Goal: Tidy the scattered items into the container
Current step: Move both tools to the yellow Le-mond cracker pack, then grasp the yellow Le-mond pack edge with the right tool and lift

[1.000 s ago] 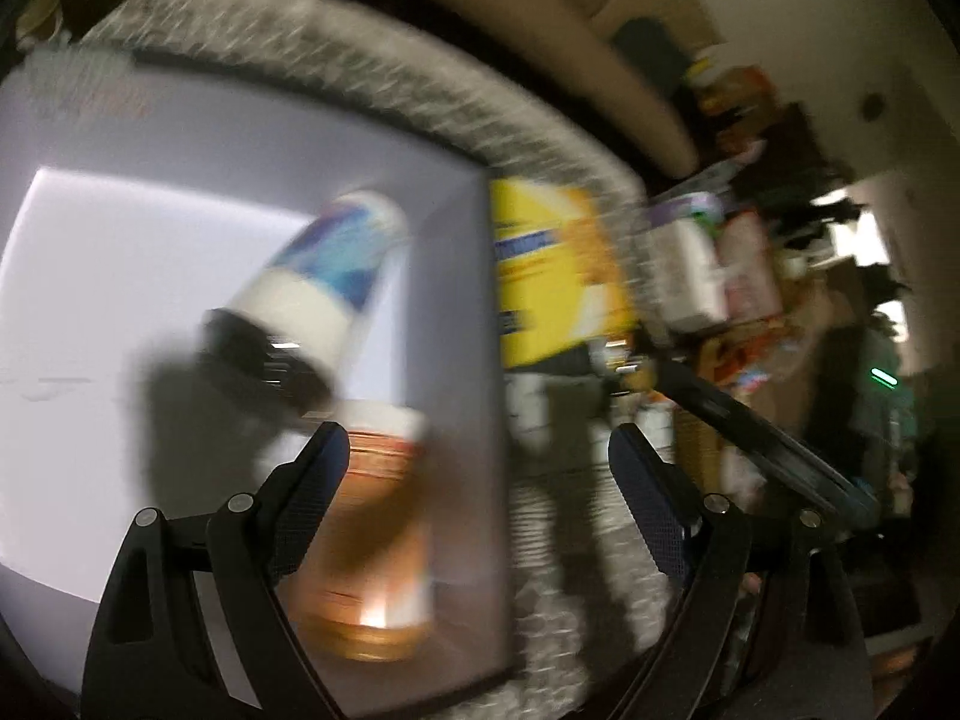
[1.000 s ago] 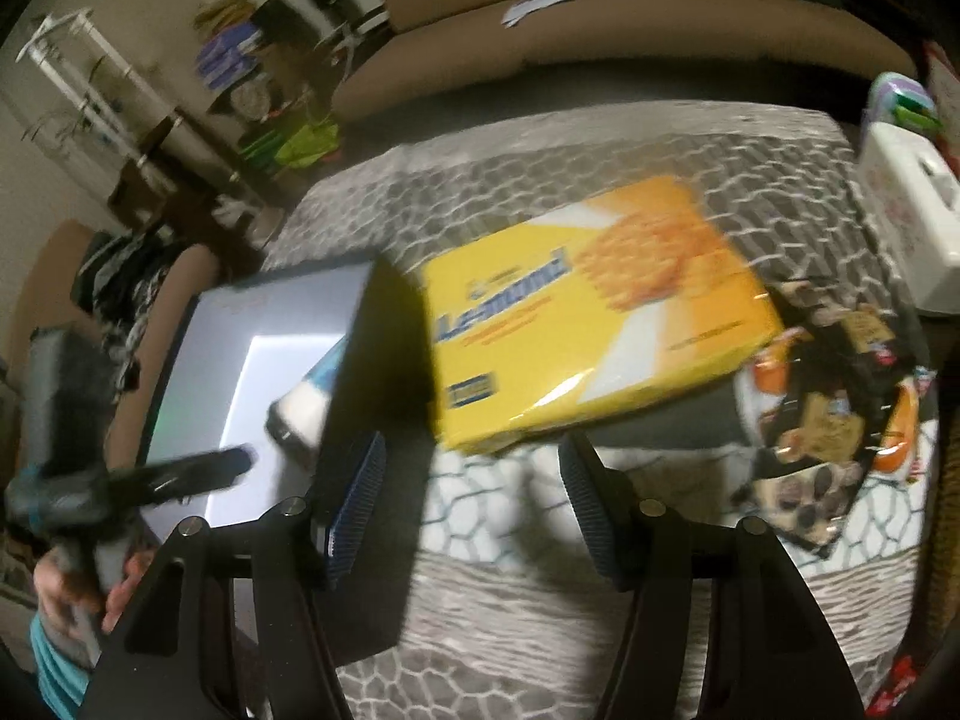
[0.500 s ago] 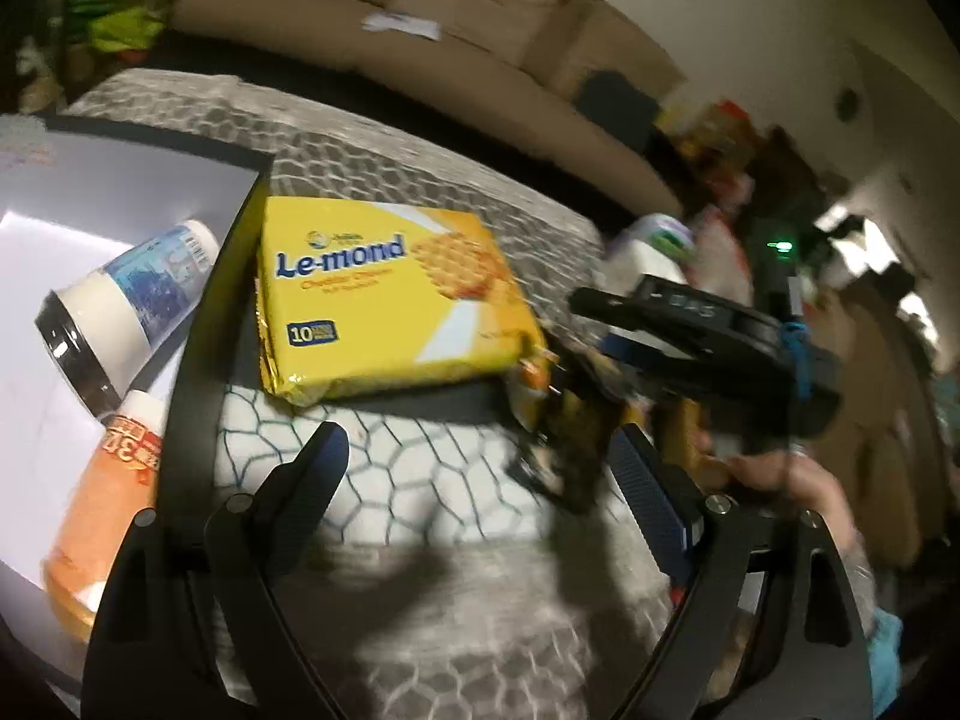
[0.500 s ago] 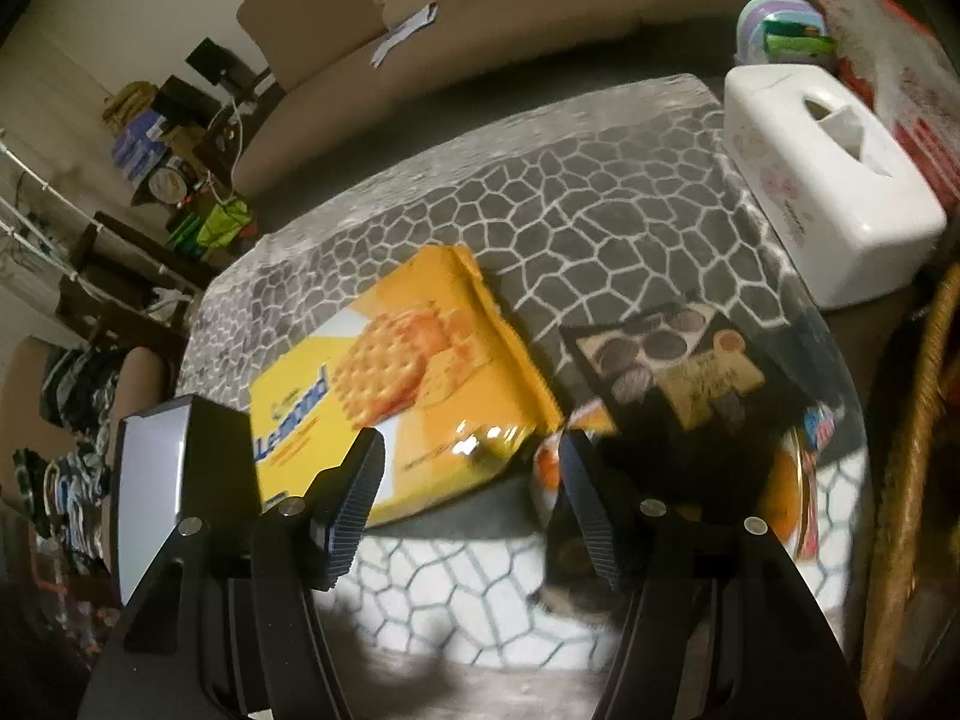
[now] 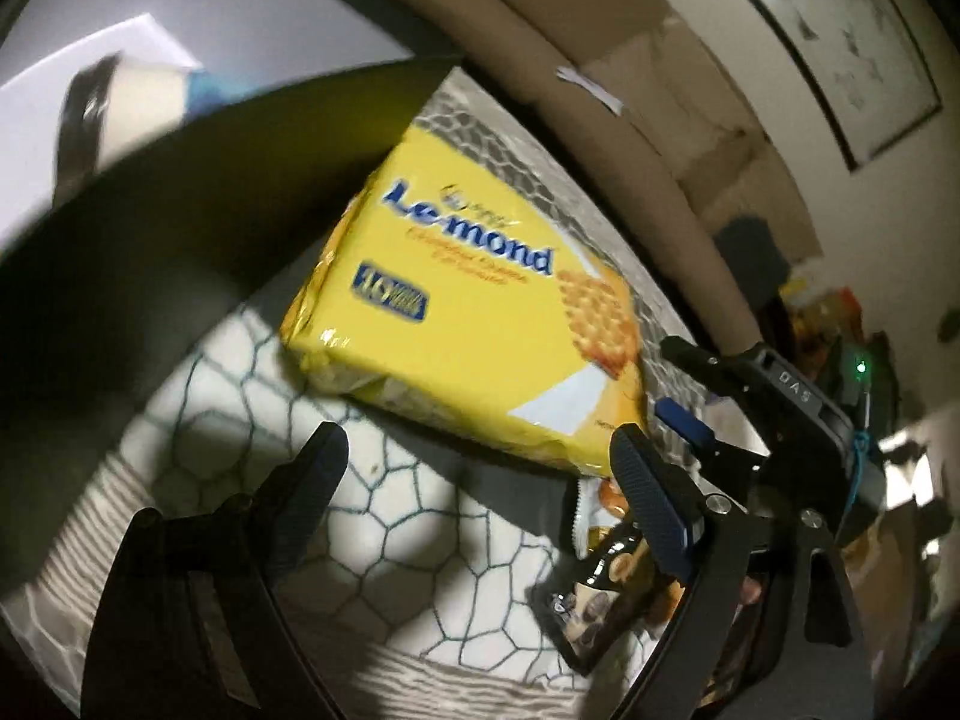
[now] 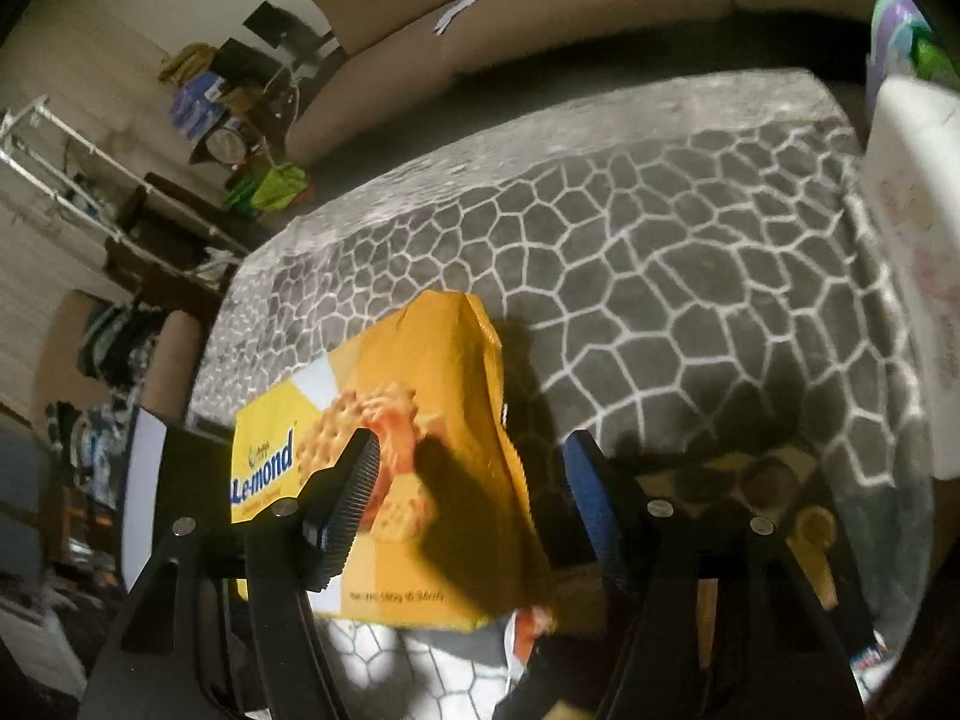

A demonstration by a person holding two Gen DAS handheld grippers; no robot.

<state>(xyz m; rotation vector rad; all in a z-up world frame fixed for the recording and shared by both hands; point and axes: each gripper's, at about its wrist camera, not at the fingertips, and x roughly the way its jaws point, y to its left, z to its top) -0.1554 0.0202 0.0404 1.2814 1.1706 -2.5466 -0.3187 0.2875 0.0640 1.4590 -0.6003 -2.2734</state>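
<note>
- Left gripper [image 5: 480,468] – jaws wide, nothing held, low center of frame, tilted over table [image 5: 420,570].
- Right gripper [image 6: 468,480] – wide, straddling biscuit pack [image 6: 420,420] edge.
- Bin [image 5: 180,228] upper left w/ cup [image 5: 120,102]; snack bag [image 5: 606,594] lower right.

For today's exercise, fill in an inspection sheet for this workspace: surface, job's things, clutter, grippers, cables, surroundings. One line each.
Surface: table under a grey cloth with a white cell pattern.
Job's things: yellow Le-mond biscuit pack beside the dark container; dark snack packet near it; cup inside the container.
Clutter: white box at the table edge.
Grippers: left gripper open; right gripper open, at the biscuit pack's end.
Cables: nothing seen.
Surroundings: sofa, cluttered shelves.
</note>
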